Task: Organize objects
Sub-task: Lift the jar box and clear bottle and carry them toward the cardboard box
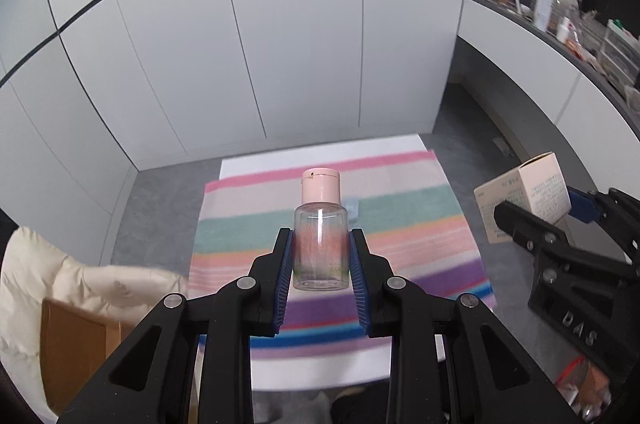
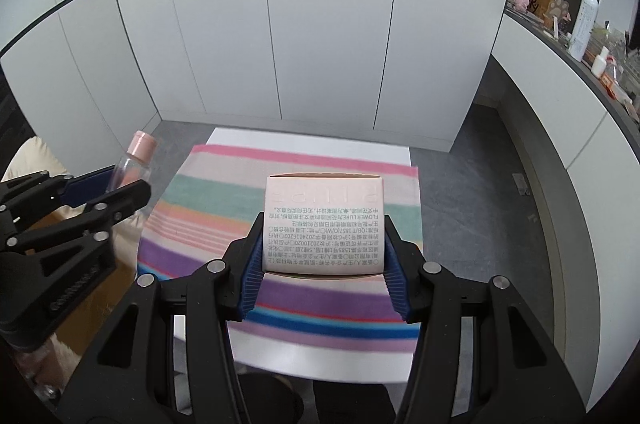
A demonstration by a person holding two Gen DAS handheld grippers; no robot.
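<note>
The left gripper (image 1: pixel 320 260) is clamped on a small clear bottle (image 1: pixel 320 248) with a pale pink flip cap, its blue-padded fingers (image 1: pixel 285 276) pressed against both sides of the body so that the bottle stands upright between them, lifted clear above the striped towel (image 1: pixel 420 224) below. The right gripper (image 2: pixel 324 256) has its fingers (image 2: pixel 252 272) closed on a pale pink carton (image 2: pixel 324 220), one pad on each side wall; the printed face with small lines of text is turned up toward the camera and reads upside down. Both things hang in the air over the towel, which is spread across a white surface (image 2: pixel 320 140) with grey floor around it. Behind stands a wall of white cabinet doors (image 2: pixel 320 24). Off to the right a long dark shelf (image 2: pixel 568 52) carries a tall white bottle (image 2: pixel 582 24) and assorted small items. Cream padded fabric (image 1: pixel 48 276) lies at the left.
</note>
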